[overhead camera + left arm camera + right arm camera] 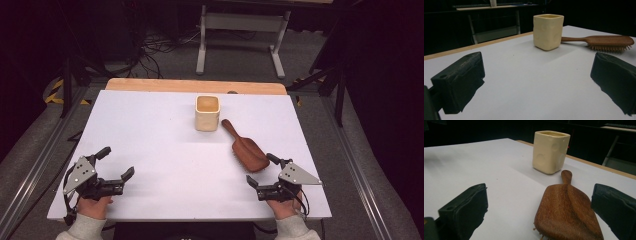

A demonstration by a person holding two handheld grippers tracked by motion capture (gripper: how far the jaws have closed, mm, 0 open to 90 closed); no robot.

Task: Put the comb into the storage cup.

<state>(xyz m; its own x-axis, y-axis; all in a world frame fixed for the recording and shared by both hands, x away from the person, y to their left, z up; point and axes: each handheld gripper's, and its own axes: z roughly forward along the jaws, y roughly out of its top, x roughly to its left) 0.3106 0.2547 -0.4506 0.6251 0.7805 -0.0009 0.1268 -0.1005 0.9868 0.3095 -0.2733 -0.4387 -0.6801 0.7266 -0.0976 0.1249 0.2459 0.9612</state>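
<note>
Counter: my white counter has a cup and a brush on it.
Cup: the cream cup stands upright near the far edge, in the middle.
Brush: the wooden hairbrush lies bristles down just right of the cup, its handle pointing at the cup.
Left tool: my left tool is near the front left corner, jaws wide apart, holding nothing.
Right tool: my right tool is just beside the brush head, jaws apart, holding nothing.

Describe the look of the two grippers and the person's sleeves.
Each gripper, left and right, is black with two blocky black jaws, a grey three-cornered plate on top dotted with small holes, and a black cable trailing back. The person wears light grey sleeves.
</note>
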